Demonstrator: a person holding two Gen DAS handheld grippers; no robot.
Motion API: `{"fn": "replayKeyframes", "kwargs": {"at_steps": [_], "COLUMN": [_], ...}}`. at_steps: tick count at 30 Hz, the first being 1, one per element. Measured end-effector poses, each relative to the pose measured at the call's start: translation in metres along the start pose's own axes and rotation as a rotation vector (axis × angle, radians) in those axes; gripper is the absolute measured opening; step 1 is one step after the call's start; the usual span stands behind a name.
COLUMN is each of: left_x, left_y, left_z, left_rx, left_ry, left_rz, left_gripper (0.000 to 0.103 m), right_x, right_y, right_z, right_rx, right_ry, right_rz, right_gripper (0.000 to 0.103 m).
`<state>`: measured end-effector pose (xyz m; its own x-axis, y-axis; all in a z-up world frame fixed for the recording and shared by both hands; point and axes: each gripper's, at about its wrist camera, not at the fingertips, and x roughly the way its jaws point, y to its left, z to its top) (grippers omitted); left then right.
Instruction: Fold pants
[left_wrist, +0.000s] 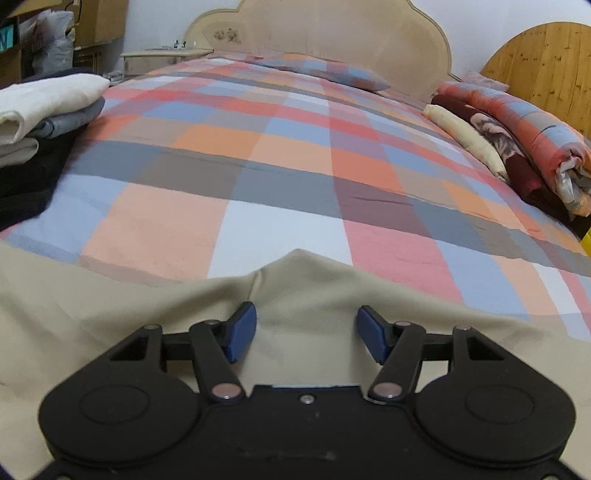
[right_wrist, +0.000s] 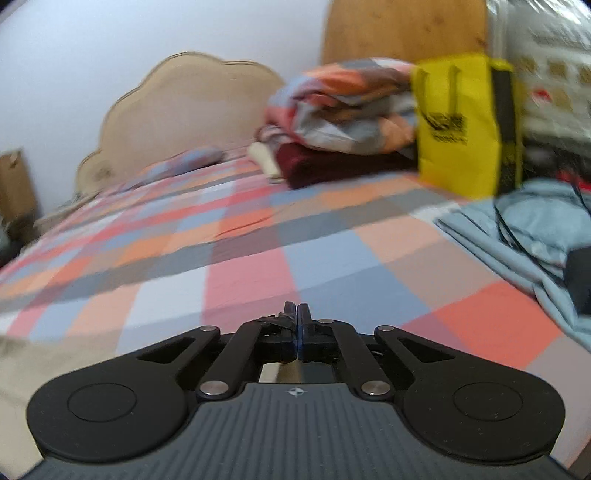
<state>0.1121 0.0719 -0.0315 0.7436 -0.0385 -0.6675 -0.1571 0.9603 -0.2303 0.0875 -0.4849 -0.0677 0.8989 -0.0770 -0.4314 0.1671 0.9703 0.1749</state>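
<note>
Beige pants (left_wrist: 110, 314) lie spread on the checked bedspread (left_wrist: 280, 158) at the near edge of the bed. My left gripper (left_wrist: 306, 332) is open, its blue pads (left_wrist: 242, 330) hovering just over the pants' far edge, where a small peak of cloth rises. My right gripper (right_wrist: 297, 325) is shut with its pads together, above the bedspread (right_wrist: 258, 236); nothing shows between the pads. A strip of the beige pants (right_wrist: 44, 365) shows at the lower left of the right wrist view.
A stack of folded clothes (left_wrist: 44, 107) sits at the left. Rolled quilts (left_wrist: 517, 125) lie at the right by the headboard (left_wrist: 332, 33). A yellow bag (right_wrist: 461, 125) and a light blue garment (right_wrist: 535, 229) sit at the bed's right side.
</note>
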Motion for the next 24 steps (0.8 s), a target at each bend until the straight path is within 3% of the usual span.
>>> {"fn": "replayKeyframes", "kwargs": {"at_steps": [3, 5, 7, 9, 12, 13, 15, 21, 23, 24], "left_x": [0.004, 0.009, 0.013, 0.01, 0.008, 0.008, 0.007, 0.005, 0.005, 0.006], "left_y": [0.0, -0.004, -0.011, -0.015, -0.014, -0.012, -0.011, -0.01, -0.009, -0.009], "left_z": [0.0, -0.003, -0.006, -0.008, -0.009, -0.009, -0.008, -0.011, -0.012, -0.012], "left_rx": [0.004, 0.014, 0.039, 0.052, 0.047, 0.036, 0.023, 0.013, 0.004, 0.002], "left_ry": [-0.013, -0.021, -0.028, -0.032, -0.034, -0.034, -0.039, -0.055, -0.058, -0.059], "left_rz": [0.003, 0.01, 0.019, 0.026, 0.021, 0.014, 0.008, -0.002, -0.008, -0.009], "left_gripper": [0.064, 0.066, 0.07, 0.073, 0.073, 0.073, 0.073, 0.073, 0.073, 0.073], "right_x": [0.002, 0.0, 0.0, 0.006, 0.021, 0.023, 0.021, 0.01, 0.013, 0.013], "right_y": [-0.008, -0.005, 0.004, 0.013, 0.02, 0.021, 0.023, 0.017, 0.014, 0.012], "right_z": [-0.003, -0.01, -0.016, -0.02, -0.023, -0.023, -0.021, -0.014, -0.014, -0.014], "right_rx": [0.04, 0.044, 0.013, -0.032, -0.054, -0.049, -0.051, -0.051, -0.044, -0.032], "right_ry": [0.034, 0.062, 0.084, 0.106, 0.136, 0.135, 0.12, 0.052, 0.043, 0.038], "right_rz": [0.036, 0.114, 0.163, 0.16, 0.133, 0.139, 0.161, 0.167, 0.129, 0.103], "right_gripper": [0.0, 0.011, 0.049, 0.079, 0.08, 0.058, 0.002, 0.002, 0.025, 0.058]}}
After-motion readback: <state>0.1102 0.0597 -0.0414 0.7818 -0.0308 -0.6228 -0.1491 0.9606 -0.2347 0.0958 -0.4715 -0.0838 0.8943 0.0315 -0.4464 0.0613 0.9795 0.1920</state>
